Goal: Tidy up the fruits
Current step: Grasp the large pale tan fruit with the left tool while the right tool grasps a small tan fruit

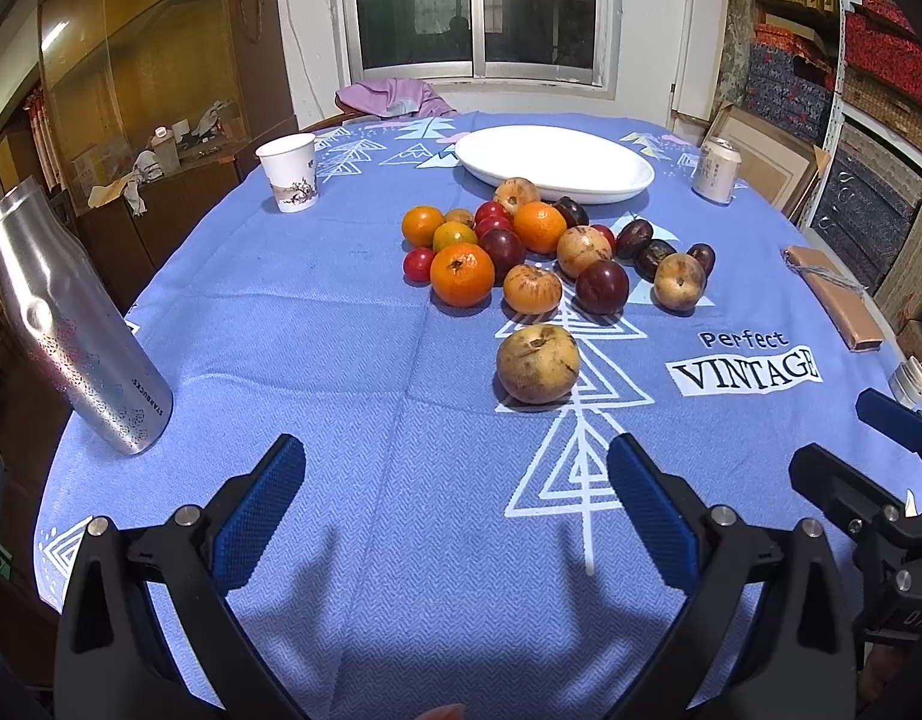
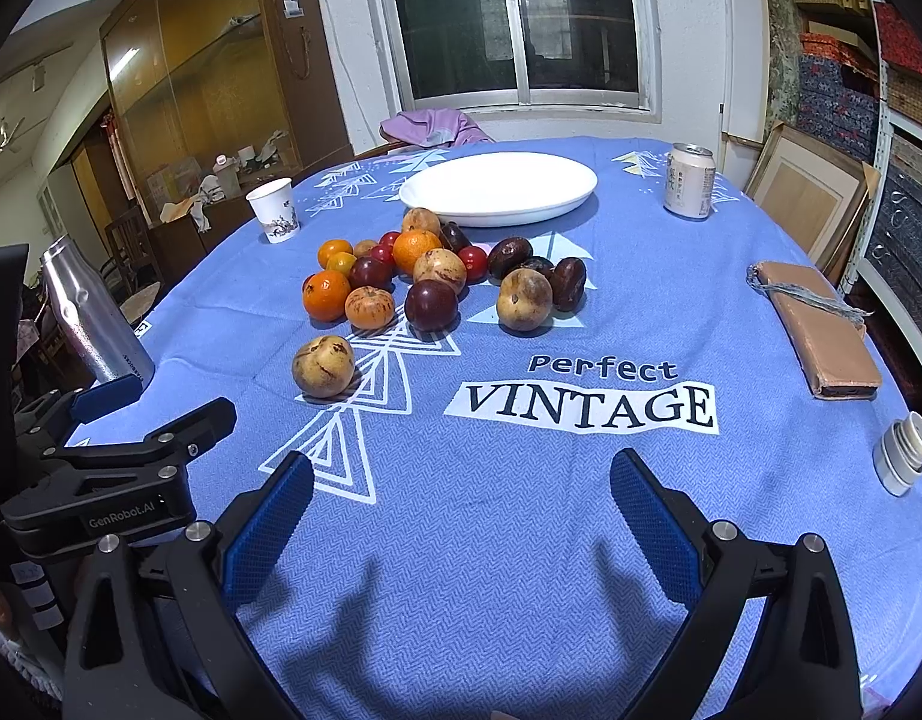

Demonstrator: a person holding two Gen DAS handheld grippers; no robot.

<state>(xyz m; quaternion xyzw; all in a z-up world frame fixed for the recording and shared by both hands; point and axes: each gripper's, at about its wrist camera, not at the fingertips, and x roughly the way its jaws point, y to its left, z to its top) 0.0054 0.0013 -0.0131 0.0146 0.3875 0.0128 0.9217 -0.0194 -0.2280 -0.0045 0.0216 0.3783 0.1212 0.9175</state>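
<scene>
Left wrist view first: the left tongs (image 1: pixel 455 510) hang low over the near end of the bench (image 1: pixel 317 360), spread wide with nothing between the blue pads. From the right wrist view the right tongs (image 2: pixel 461 516) are the same — wide open, empty, held just beside the left pair.

All the fruit lies in a loose heap (image 1: pixel 550 252) at the middle of the blue cloth, oranges, dark plums, small red ones and mottled brown ones touching or nearly so. One brown fruit (image 1: pixel 537 363) sits apart, nearer the tongs than the rest. Behind the heap, just beyond its far edge, stands a white plate (image 1: pixel 610 180) with nothing on it.

By my reckoning the job has not started — no fruit is on the plate yet. The lone brown fruit looks the easiest first pick, being clear of its neighbours. It is round and could roll, so the pads should close across its middle, then carry it over the heap without knocking the others.
</scene>
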